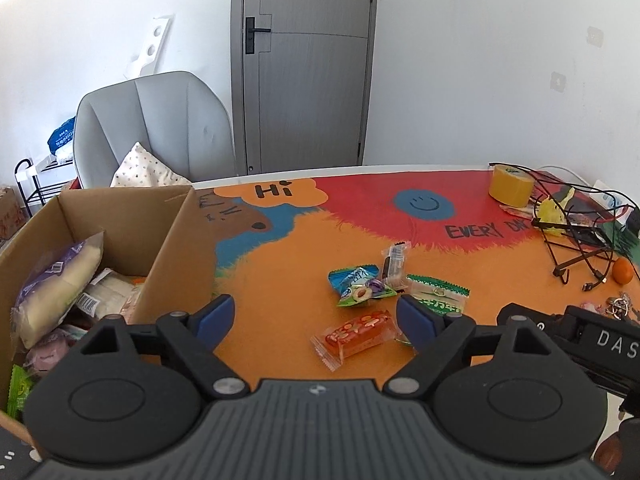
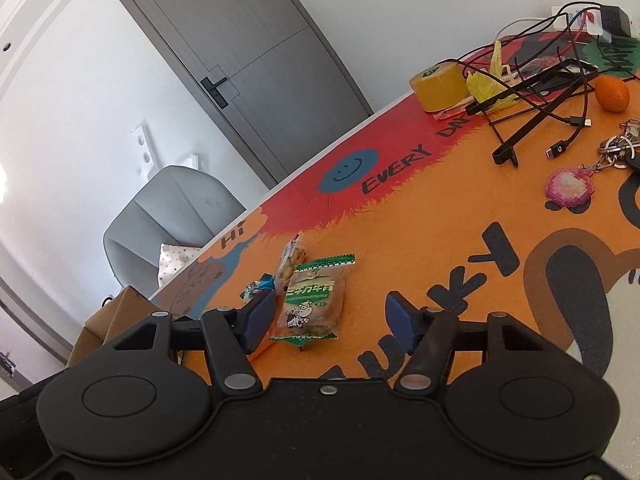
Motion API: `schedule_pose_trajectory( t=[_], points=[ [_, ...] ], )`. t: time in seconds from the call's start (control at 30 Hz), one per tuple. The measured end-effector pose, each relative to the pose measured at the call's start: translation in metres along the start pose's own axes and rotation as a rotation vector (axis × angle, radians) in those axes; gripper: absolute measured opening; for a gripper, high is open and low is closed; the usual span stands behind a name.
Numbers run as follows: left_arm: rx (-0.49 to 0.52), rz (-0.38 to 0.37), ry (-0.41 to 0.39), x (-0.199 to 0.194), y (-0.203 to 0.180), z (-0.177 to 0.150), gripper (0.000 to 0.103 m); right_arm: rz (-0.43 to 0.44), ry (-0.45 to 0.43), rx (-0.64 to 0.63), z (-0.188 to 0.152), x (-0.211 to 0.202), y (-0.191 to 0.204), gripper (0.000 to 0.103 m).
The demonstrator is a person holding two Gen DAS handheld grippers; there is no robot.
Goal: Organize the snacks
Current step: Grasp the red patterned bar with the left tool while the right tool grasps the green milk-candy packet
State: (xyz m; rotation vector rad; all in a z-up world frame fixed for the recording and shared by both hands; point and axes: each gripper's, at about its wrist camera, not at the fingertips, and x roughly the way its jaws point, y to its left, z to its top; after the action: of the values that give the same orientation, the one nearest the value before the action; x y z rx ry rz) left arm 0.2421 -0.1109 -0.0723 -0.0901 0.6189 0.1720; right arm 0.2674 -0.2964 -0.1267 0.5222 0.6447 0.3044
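- Your left tool (image 1: 314,314) hovered over the desk (image 1: 280,248) with its blue pads spread wide and nothing between them.
- An orange candy packet (image 1: 354,334) lay flat on the desk just ahead of that tool, nearer its right pad than its left.
- Beyond it sat a small cluster of snacks: a blue and green packet (image 1: 358,286), a clear-wrapped bar (image 1: 394,264), and a green-edged biscuit packet (image 1: 438,294).
- The cardboard box (image 1: 176,248) stood to the left, already holding several snack bags.
- Your right tool (image 2: 330,316) was also spread, empty, with the biscuit packet (image 2: 314,300) lying between its pads, close to the left one.
- To take a packet well, you probably needed to centre it between the pads, come down low, and close across its narrow width.
- Crinkly wrappers likely slip, so a grip on the body, not the sealed edge, looked safer.
- Cables (image 2: 552,96), keys (image 2: 618,146) and an orange fruit (image 2: 612,94) lay well apart on the far right.
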Motion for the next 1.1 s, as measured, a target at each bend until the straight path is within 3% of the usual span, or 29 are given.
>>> schedule_pose_trajectory(
  t=[0.17, 0.33, 0.8, 0.87, 0.93, 1.1],
  points=[
    [0.027, -0.037, 0.02, 0.01, -0.012, 0.002, 0.086, -0.007, 0.007, 0.017, 0.006, 0.007, -0.007, 0.061],
    [0.009, -0.04, 0.103, 0.035, -0.013, -0.001, 0.062, -0.004, 0.025, 0.006, 0.009, 0.018, -0.006, 0.061],
    [-0.015, -0.028, 0.165, 0.071, -0.01, -0.007, 0.06, -0.014, 0.075, -0.037, 0.011, 0.045, 0.006, 0.061],
    [-0.015, -0.036, 0.161, 0.071, -0.01, -0.006, 0.048, -0.013, 0.089, -0.049, 0.011, 0.05, 0.01, 0.061],
    [-0.031, -0.056, 0.169, 0.07, -0.007, -0.004, 0.02, -0.015, 0.1, -0.06, 0.01, 0.055, 0.015, 0.061],
    [-0.074, -0.077, 0.17, 0.064, 0.004, 0.0, 0.018, -0.022, 0.124, -0.098, 0.007, 0.065, 0.03, 0.062]
  ],
)
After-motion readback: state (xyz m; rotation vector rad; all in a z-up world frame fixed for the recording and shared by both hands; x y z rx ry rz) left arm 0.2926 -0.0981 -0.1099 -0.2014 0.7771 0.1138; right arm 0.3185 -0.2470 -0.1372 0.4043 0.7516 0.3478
